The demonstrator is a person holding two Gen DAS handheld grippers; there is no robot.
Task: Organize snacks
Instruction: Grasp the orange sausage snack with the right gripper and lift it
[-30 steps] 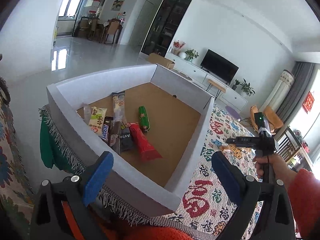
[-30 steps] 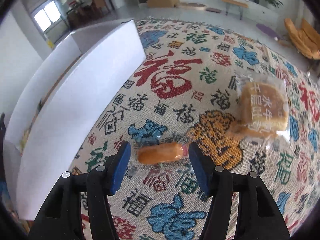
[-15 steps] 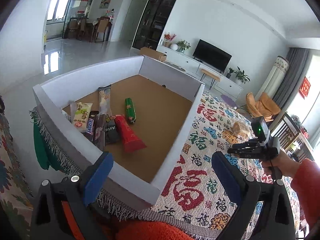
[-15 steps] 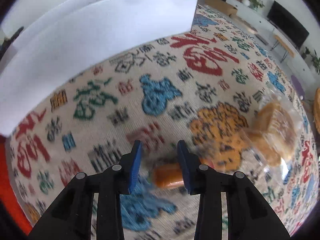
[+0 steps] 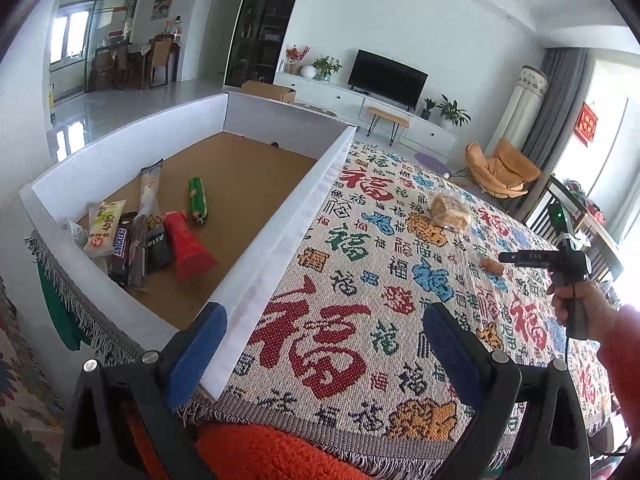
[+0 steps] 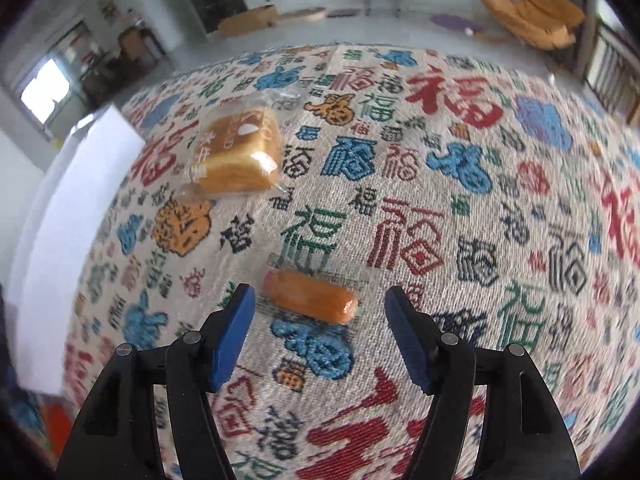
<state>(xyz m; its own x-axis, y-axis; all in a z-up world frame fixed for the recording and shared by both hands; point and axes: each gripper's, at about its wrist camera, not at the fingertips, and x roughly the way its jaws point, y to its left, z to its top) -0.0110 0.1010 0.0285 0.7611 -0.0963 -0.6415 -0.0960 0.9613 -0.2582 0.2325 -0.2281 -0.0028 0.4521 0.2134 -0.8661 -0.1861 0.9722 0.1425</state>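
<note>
Right gripper (image 6: 320, 312): blue-padded black fingers stood spread, having just been opening, with nothing pinched; the small orange sausage-shaped snack in clear wrap (image 6: 310, 297) lay on the cloth in the gap between them, touching neither pad.
Left gripper (image 5: 324, 336): blue pads stood wide apart and empty, above the near corner of the box wall.
Bread: a golden slice of cake in a clear plastic bag (image 6: 236, 152) lay farther out on the cloth, between the sausage snack and the box.
Cloth: a woven cream tablecloth with red, blue and green characters (image 5: 360, 360) covered the table.
Box: a large shallow white-walled cardboard box with a brown floor (image 5: 280, 236) held several snacks at its near end, among them a red pouch (image 5: 188, 246), a green stick (image 5: 197, 200) and a Snickers bar (image 5: 120, 244).
Person: a hand in a red sleeve (image 5: 576, 304) gripped the right tool's handle.
</note>
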